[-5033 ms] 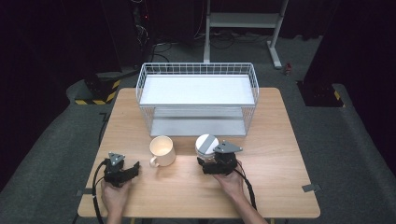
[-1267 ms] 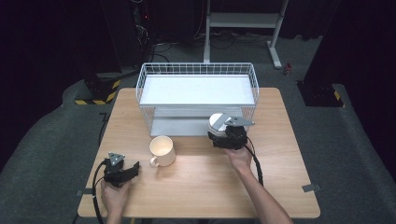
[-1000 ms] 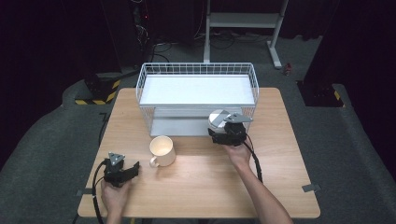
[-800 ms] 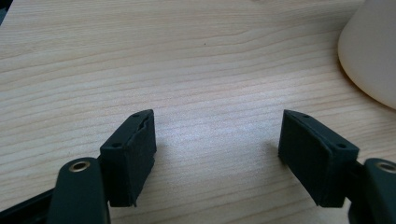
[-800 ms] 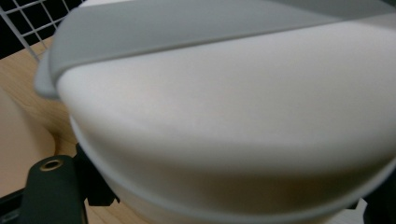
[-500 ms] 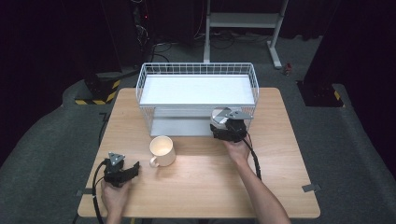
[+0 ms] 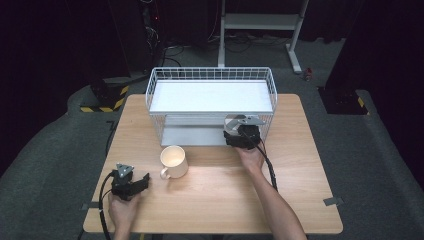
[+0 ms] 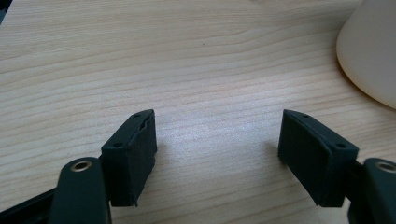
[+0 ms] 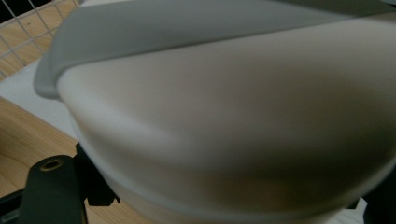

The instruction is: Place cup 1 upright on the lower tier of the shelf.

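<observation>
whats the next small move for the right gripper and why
Probably ease the grey-lidded pale round container further into the lower tier of the white wire rack and set it down: the right gripper holds it at the rack's open front, above the lower shelf.

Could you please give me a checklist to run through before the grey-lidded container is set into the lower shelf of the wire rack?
1. Right claw shut on the grey-lidded container: ok, the container sits between its jaws in the right gripper view.
2. Container at the open front of the wire rack, lower shelf: ok in the high view.
3. Container clears the upper shelf: cannot tell.
4. Landing spot on the lower shelf free: cannot tell, the claw hides it.
5. Cream mug out of the path: ok, it stands apart on the table.
6. Left claw open and holding nothing: ok.
</observation>
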Tool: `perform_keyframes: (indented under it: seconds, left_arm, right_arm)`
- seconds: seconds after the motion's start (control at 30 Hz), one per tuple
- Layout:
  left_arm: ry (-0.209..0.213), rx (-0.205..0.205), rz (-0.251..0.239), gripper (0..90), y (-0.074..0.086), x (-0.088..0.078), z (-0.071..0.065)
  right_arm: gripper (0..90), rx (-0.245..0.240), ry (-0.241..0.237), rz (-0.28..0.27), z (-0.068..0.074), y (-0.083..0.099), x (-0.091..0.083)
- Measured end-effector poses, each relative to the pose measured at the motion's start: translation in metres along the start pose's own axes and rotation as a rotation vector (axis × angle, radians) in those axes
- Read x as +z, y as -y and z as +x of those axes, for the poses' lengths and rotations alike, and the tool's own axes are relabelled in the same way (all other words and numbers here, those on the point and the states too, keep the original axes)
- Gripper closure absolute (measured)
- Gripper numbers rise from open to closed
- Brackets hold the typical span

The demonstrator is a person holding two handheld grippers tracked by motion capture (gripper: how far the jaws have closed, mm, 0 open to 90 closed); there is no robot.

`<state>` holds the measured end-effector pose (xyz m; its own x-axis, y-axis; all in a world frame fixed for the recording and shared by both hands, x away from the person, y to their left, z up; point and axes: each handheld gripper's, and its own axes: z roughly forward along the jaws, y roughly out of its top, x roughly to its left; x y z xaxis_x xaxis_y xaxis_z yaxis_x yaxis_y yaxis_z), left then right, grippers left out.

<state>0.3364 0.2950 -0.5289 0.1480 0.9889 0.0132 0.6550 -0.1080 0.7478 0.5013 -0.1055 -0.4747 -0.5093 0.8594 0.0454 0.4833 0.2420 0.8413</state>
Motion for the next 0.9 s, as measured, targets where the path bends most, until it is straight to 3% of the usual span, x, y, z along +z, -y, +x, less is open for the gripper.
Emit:
perform_keyframes:
  seconds: [0.23, 0.67, 0.73, 0.9]
  left_arm:
    - [0.003, 0.001, 0.001, 28.4, 0.000, 0.000, 0.000]
    - [0.002, -0.002, -0.001, 28.5, 0.000, 0.000, 0.000]
    - [0.003, -0.001, -0.002, 28.5, 0.000, 0.000, 0.000]
    - [0.004, -0.002, -0.004, 28.7, 0.000, 0.000, -0.001]
  right_arm:
    - [18.7, 0.014, 0.018, -0.009, -0.002, 0.001, 0.007]
    - [18.8, -0.021, 0.022, -0.021, -0.006, 0.004, 0.012]
    - [18.8, -0.041, 0.022, -0.035, -0.007, 0.005, 0.014]
    - [18.9, -0.027, 0.024, -0.062, -0.010, 0.006, 0.019]
